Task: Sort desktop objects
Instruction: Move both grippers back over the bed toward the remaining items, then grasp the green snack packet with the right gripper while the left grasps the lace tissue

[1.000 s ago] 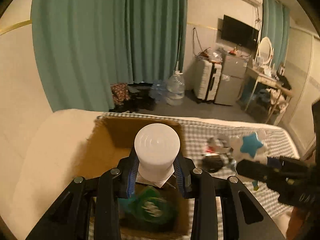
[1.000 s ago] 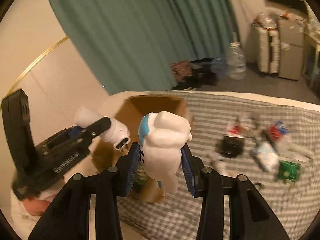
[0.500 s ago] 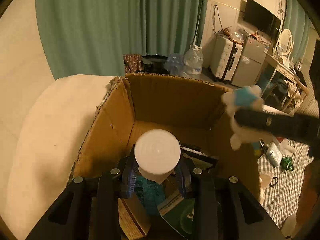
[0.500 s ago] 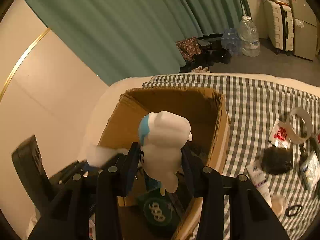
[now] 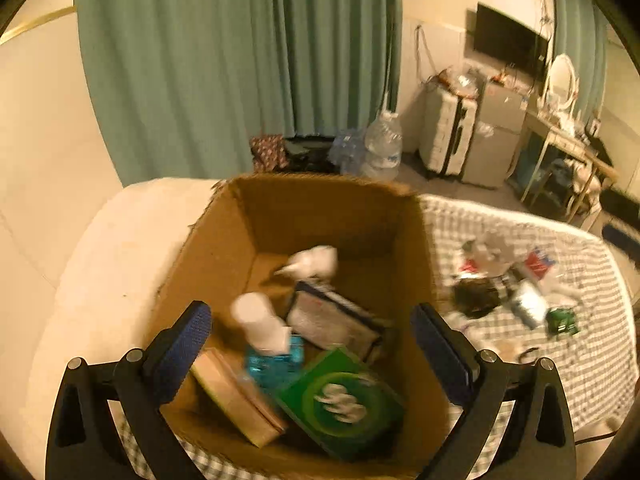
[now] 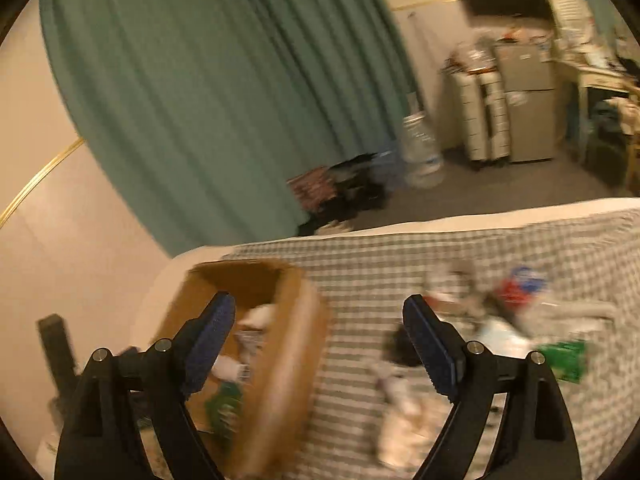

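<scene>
Both sets of fingers stand spread wide with nothing between them. The left gripper (image 5: 310, 336) hangs over the open cardboard box (image 5: 416, 264), its blue pads (image 5: 182, 340) framing the contents; the right gripper (image 6: 318, 340) sits off to the box's right, above the checked cloth (image 6: 400, 256), with the box below its left finger.

Inside the box lie a white-capped bottle (image 5: 260, 324) with blue liquid, a white plush toy (image 5: 316, 260) near the far wall, a green packet (image 5: 340, 400), a tan flat box (image 5: 236, 396) leaning at the near left, and a dark-edged pouch (image 5: 332, 320) in the middle — all loosely heaped, some touching.

The sorting looks partly done: several items are boxed, yet a scatter remains on the cloth to the right, well apart from the box. A black object (image 5: 474, 294), a red-and-white packet (image 5: 538, 262), a small green item (image 5: 562, 320) and pale wrappers (image 5: 528, 308) can be made out; motion blur hides finer detail. These would seem to be what is left to collect.
</scene>
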